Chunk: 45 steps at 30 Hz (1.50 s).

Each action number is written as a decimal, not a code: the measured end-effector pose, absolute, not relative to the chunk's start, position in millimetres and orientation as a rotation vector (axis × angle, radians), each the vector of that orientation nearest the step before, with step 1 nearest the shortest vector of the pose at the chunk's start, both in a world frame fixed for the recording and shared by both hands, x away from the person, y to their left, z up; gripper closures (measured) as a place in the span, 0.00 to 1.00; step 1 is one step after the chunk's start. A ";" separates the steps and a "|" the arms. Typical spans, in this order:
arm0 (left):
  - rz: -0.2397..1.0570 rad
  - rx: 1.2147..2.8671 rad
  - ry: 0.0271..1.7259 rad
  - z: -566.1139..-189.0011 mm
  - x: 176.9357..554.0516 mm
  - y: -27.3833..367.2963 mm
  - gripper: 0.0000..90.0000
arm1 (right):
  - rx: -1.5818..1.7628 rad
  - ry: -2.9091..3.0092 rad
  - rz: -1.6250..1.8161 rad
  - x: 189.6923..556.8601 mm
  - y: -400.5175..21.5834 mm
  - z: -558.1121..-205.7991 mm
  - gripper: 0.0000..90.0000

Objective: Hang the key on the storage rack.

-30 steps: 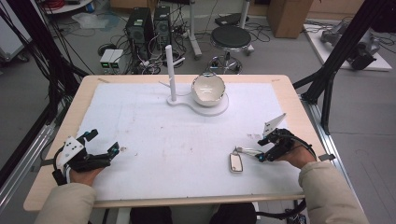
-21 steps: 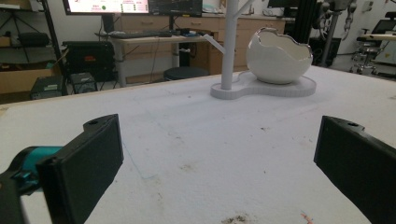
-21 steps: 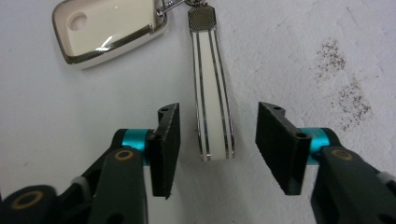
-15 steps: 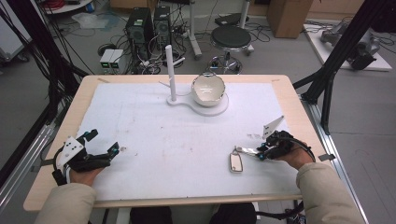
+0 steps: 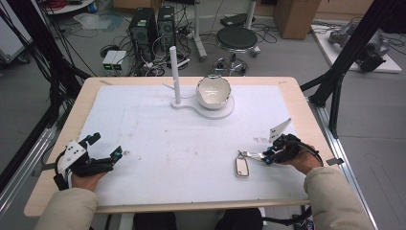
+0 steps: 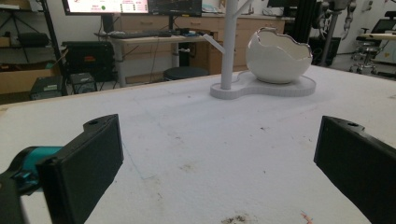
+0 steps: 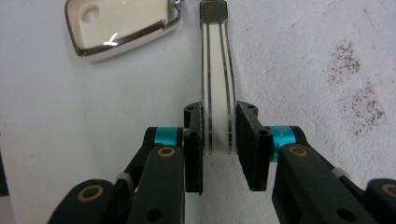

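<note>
The right gripper (image 7: 218, 140) has just been closing and now pinches the white strap (image 7: 217, 84) of a key fob (image 7: 122, 25), one pad on each edge of the strap. The strap lies flat on the white table cover (image 5: 191, 143), running from the pads to a knurled metal clasp (image 7: 213, 11) at the fob's ring. The fob itself rests flat on the cover just beyond the clasp, touching neither pad. In the high view the fob (image 5: 242, 167) lies near the table's front edge, well apart from the egg-shaped white bowl (image 5: 213, 91), on the person's side of it and slightly to the right. The bowl sits on a white stand (image 5: 203, 106) with an upright post (image 5: 174, 72). The left gripper (image 5: 107, 155) rests on the cover far to the left of the bowl, jaws spread wide, nothing between them
</note>
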<state>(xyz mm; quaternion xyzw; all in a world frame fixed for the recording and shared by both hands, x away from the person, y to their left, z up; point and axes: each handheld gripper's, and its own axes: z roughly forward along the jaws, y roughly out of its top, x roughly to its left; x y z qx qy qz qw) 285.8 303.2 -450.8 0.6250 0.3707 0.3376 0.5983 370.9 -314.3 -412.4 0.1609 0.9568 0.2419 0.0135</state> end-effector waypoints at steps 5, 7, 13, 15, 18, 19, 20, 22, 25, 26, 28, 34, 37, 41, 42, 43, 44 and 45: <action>0.731 1.468 0.903 -448.7 289.9 305.1 0.02 | 0.569 2.962 0.812 367.7 -314.3 -407.7 0.82; 0.727 1.484 0.903 -447.1 290.7 305.3 0.02 | 0.575 2.945 0.836 366.6 -314.5 -404.2 0.82; 0.711 1.530 0.827 -423.5 296.1 302.8 0.02 | 0.622 2.927 0.924 367.3 -312.6 -390.2 0.83; 0.698 1.553 0.793 -411.5 299.6 300.1 0.02 | 0.635 2.925 0.942 369.2 -310.4 -385.0 0.83; 0.666 1.600 0.728 -393.0 306.0 294.7 0.02 | 0.634 2.918 0.977 371.3 -304.7 -376.1 0.82; 0.653 1.615 0.712 -387.0 308.3 292.2 0.02 | 0.636 2.918 0.991 372.0 -302.4 -372.2 0.83; 0.640 1.624 0.692 -381.6 310.4 289.4 0.02 | 0.622 2.904 1.021 373.7 -297.2 -363.7 0.83; 0.615 1.653 0.655 -371.3 314.5 284.3 0.02 | 0.605 2.899 1.044 374.5 -294.5 -359.6 0.82; 0.590 1.669 0.611 -357.8 320.7 277.5 0.02 | 0.612 2.901 1.082 378.3 -287.7 -348.1 0.83; 0.577 1.670 0.600 -353.4 322.8 275.4 0.02 | 0.603 2.903 1.094 380.0 -285.7 -344.9 0.83; 0.566 1.680 0.573 -344.2 326.7 270.9 0.02 | 0.571 2.908 1.105 383.0 -278.3 -336.3 0.83; 0.519 1.710 0.497 -321.6 337.1 251.1 0.02 | 0.507 2.903 1.138 387.1 -262.7 -322.9 0.82; 0.488 1.739 0.458 -312.8 342.4 239.1 0.02 | 0.489 2.906 1.146 389.7 -254.5 -315.8 0.82; 0.440 1.789 0.419 -301.9 351.3 222.7 0.02 | 0.460 2.918 1.160 393.9 -239.2 -308.5 0.82; 0.427 1.802 0.408 -299.5 353.3 218.6 0.02 | 0.449 2.921 1.156 394.8 -235.2 -306.6 0.82; 0.417 1.811 0.397 -297.4 354.9 214.5 0.02 | 0.433 2.923 1.150 395.4 -231.2 -304.8 0.82; 0.409 1.817 0.383 -295.7 356.4 210.9 0.02 | 0.424 2.927 1.139 395.5 -227.6 -302.8 0.82; 0.402 1.826 0.375 -294.0 357.3 207.3 0.02 | 0.408 2.931 1.141 395.8 -223.8 -301.3 0.82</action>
